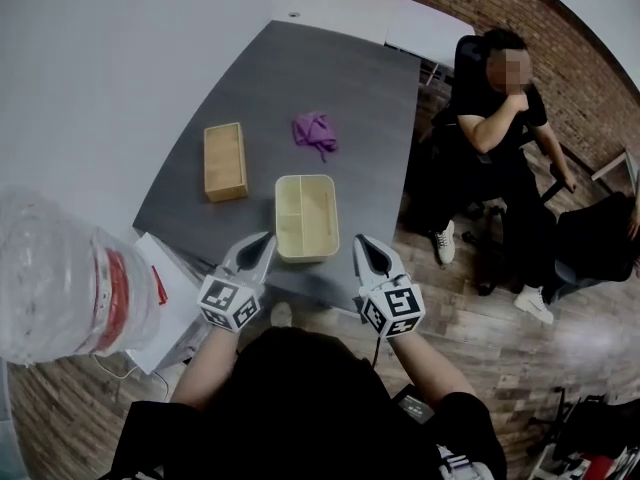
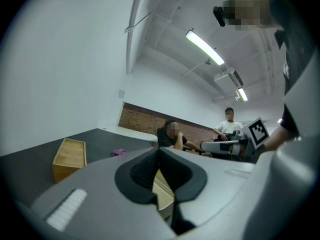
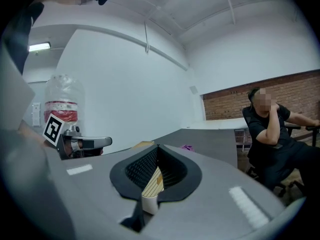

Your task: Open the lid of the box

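A cream box (image 1: 306, 218) stands open near the front edge of the dark grey table (image 1: 330, 78), its inner dividers showing. A wooden lid (image 1: 225, 160) lies flat to the box's left, apart from it. My left gripper (image 1: 265, 241) hovers at the box's front left corner, shut and empty. At the front right corner my right gripper (image 1: 362, 240) is likewise shut on nothing. In the left gripper view the jaws (image 2: 160, 149) meet, with the box (image 2: 162, 189) below them and the lid (image 2: 70, 159) at left. The right gripper (image 3: 157, 146) view shows the box (image 3: 151, 184) behind closed tips.
A purple cloth (image 1: 315, 133) lies beyond the box. A person (image 1: 500, 118) sits on a chair right of the table. A large water bottle (image 1: 70, 278) stands at my left. A white table (image 1: 380, 18) adjoins the far end.
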`<state>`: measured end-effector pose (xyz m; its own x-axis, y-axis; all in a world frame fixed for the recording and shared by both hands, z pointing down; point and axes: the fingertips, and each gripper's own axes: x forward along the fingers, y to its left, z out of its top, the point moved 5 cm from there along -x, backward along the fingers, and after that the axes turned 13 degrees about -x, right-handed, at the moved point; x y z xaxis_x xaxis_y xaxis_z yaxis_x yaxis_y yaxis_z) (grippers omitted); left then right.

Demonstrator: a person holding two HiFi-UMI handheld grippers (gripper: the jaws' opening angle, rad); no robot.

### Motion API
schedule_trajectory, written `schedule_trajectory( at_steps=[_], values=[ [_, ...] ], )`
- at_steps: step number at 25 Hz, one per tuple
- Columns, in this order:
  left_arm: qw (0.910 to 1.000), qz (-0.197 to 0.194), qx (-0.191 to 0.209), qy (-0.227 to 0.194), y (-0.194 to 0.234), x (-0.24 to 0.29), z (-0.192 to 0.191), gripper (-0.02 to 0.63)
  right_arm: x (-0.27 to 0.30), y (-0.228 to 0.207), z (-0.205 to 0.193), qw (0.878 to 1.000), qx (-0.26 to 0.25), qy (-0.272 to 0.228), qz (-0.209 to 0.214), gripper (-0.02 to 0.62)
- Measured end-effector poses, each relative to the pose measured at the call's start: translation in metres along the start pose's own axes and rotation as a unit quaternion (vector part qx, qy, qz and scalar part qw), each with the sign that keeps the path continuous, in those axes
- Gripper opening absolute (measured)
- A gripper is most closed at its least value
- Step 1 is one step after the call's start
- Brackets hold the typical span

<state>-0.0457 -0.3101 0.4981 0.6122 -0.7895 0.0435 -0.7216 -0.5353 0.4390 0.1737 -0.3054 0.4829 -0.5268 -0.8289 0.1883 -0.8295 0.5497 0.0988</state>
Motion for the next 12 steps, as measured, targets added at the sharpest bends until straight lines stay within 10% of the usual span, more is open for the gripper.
schedule_trajectory(
  at_steps=[12],
  values=[
    [0.9975, 0.007, -0.038, 0.060, 0.034, 0.022, -0.035, 0.000, 0.042, 0.015, -0.027, 0.999, 0.008, 0.053, 0.007, 0.002]
  ],
)
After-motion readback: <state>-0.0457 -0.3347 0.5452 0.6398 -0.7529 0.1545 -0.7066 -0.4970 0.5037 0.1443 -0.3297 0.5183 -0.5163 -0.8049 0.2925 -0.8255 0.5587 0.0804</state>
